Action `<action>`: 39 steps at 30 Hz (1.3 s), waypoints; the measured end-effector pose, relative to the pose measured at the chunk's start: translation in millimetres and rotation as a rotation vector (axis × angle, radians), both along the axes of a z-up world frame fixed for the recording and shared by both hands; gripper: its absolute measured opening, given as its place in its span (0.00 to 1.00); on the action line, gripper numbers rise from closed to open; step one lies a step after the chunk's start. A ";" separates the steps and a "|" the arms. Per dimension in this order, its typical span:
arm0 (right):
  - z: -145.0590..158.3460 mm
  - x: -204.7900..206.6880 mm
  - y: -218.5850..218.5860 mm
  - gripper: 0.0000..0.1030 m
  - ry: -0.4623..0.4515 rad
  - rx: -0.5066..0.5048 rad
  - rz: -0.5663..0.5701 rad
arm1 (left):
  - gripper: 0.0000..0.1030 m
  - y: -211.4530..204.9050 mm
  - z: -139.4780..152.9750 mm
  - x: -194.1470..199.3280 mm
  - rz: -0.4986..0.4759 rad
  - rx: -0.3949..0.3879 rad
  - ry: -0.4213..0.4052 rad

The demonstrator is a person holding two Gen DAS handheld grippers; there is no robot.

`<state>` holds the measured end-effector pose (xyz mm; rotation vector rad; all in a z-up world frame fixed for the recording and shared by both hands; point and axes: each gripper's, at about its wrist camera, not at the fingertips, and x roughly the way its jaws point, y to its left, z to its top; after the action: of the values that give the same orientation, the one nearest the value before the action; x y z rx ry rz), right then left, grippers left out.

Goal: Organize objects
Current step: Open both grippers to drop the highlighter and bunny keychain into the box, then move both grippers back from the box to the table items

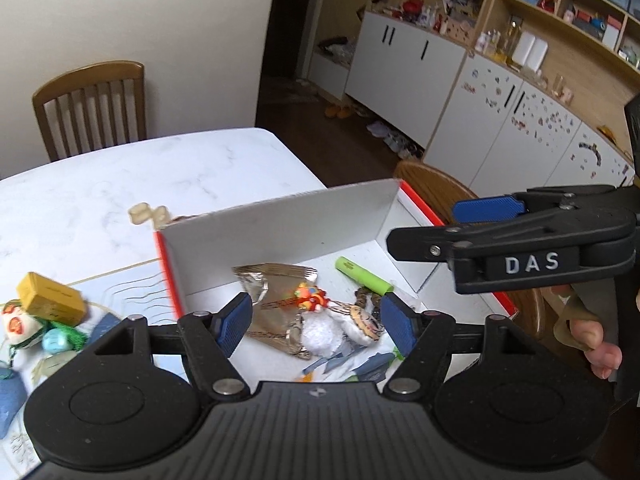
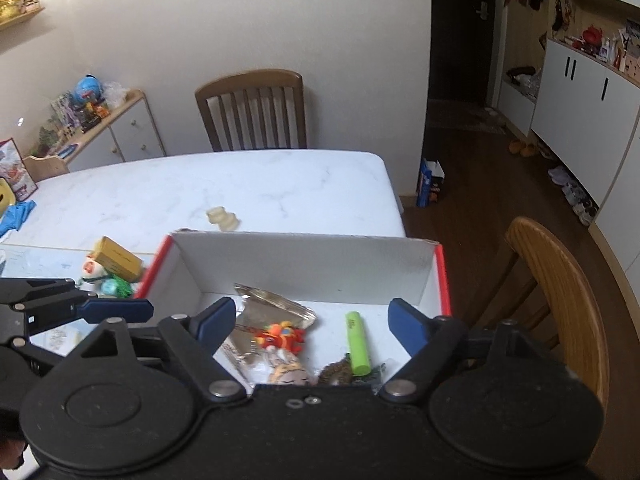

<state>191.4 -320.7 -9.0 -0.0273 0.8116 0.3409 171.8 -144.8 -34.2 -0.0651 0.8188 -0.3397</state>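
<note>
A white marble tabletop [image 2: 248, 188] carries a red-edged box [image 2: 304, 264]; a wooden chair [image 2: 252, 108] stands at twelve o'clock. Both grippers, left [image 1: 316, 322] and right [image 2: 308, 320], have fingers spread, empty.

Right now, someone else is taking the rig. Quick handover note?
Left gripper: open, nothing between the fingers, above the box.
Right gripper: open, empty, also above the box.
Box, white with red edges, on the table. Inside: green tube, foil packet, red-orange toy, white plush, some smaller bits.
Still outside, left of the box: yellow box on a pile with a small round figure and a light blue ball. Cream piece behind the box.
Done: several items boxed. Left: the pile and the cream piece.
</note>
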 end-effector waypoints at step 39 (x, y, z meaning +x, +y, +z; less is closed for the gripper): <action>5.0 -27.8 207.8 0.89 -0.014 -0.035 0.197 | 1.00 262.6 -28.1 -39.1 0.207 -0.024 -0.005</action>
<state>163.5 -113.0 -4.0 -0.1433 0.8026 0.5120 132.7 117.8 -62.4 -0.1699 0.7954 -0.1546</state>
